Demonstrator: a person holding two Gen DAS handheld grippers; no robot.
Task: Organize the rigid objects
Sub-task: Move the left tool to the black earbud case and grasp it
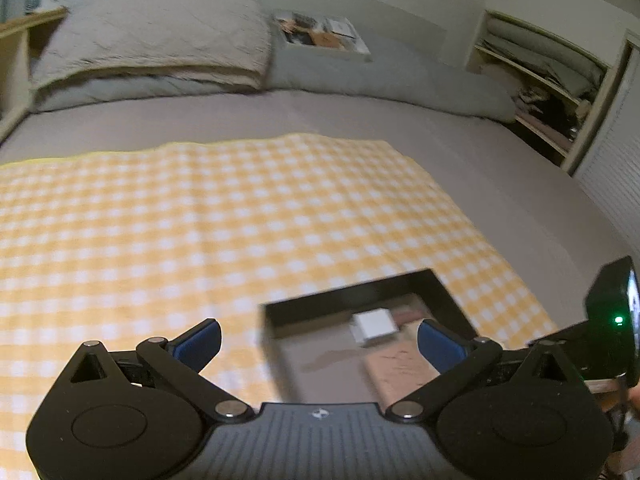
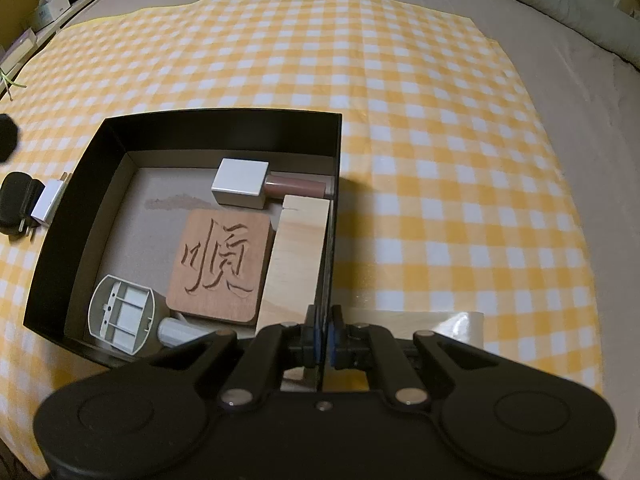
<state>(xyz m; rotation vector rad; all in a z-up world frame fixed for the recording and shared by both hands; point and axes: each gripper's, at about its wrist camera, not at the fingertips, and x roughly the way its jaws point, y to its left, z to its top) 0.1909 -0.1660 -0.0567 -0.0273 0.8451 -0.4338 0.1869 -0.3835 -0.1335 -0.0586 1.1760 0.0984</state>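
Note:
A black open box (image 2: 120,148) sits on the yellow checked cloth (image 2: 440,160). Inside lie a silver-capped brown tube (image 2: 240,184), a carved wooden coaster (image 2: 220,264), a pale wooden block (image 2: 296,256) and a grey plastic part (image 2: 122,312). My right gripper (image 2: 325,340) is shut on the box's right wall, near its front corner. In the left wrist view the box (image 1: 352,296) is blurred, and the silver cap (image 1: 374,326) and coaster (image 1: 400,368) show inside. My left gripper (image 1: 320,344) hangs above the box, open wide, with nothing between its blue pads (image 1: 200,344).
Left of the box lie a black plug (image 2: 18,208) and a white adapter (image 2: 48,204). A clear glossy roll (image 2: 460,328) lies by the right gripper. The cloth covers a grey bed with a folded duvet (image 1: 160,48) and a shelf (image 1: 540,80) beyond.

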